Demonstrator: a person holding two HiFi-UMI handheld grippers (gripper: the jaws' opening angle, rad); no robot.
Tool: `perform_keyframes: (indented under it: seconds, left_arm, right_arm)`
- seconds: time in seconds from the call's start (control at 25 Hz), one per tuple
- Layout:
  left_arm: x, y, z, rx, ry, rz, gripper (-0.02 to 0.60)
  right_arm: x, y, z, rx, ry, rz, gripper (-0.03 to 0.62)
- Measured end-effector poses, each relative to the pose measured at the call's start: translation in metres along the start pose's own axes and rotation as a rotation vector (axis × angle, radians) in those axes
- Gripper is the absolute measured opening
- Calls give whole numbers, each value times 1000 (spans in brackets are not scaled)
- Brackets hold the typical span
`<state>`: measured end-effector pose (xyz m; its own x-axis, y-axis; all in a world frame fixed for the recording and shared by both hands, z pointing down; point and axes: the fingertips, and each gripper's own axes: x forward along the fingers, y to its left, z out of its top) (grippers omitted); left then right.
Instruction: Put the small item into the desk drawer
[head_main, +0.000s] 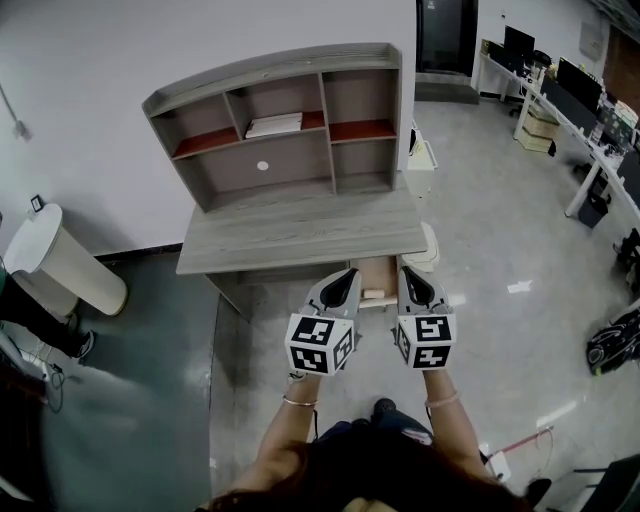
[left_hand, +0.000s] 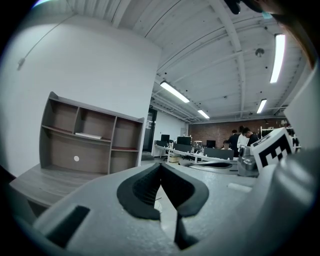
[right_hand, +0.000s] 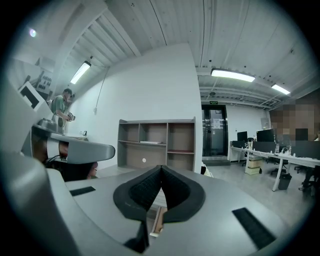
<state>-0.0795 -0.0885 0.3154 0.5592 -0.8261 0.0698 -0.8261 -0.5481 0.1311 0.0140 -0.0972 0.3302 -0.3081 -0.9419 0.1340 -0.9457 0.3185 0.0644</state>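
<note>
A grey wooden desk (head_main: 300, 232) with a shelf hutch (head_main: 285, 120) stands against the white wall. Under its right front edge a drawer (head_main: 377, 272) is pulled out, and a small pale item (head_main: 374, 295) lies inside. My left gripper (head_main: 350, 272) and right gripper (head_main: 405, 270) hover side by side just in front of the drawer, pointing at the desk. The left gripper (left_hand: 160, 166) is shut with nothing between its pads. The right gripper (right_hand: 161, 168) is also shut and empty; the drawer's wooden edge (right_hand: 157, 222) shows below its jaws.
A white flat object (head_main: 274, 124) lies on the hutch's upper middle shelf. A white bin (head_main: 60, 260) stands left of the desk. Office tables with monitors (head_main: 560, 90) line the right side, and a black bag (head_main: 612, 345) sits on the floor. People (left_hand: 240, 140) stand far off.
</note>
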Motion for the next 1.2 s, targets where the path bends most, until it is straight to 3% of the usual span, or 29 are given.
perform_keyframes:
  seconds: [1.2]
  left_arm:
    - [6,-59,6,19,-5,25,15]
  right_arm:
    - [-50,-36,14,13,-31,60,2]
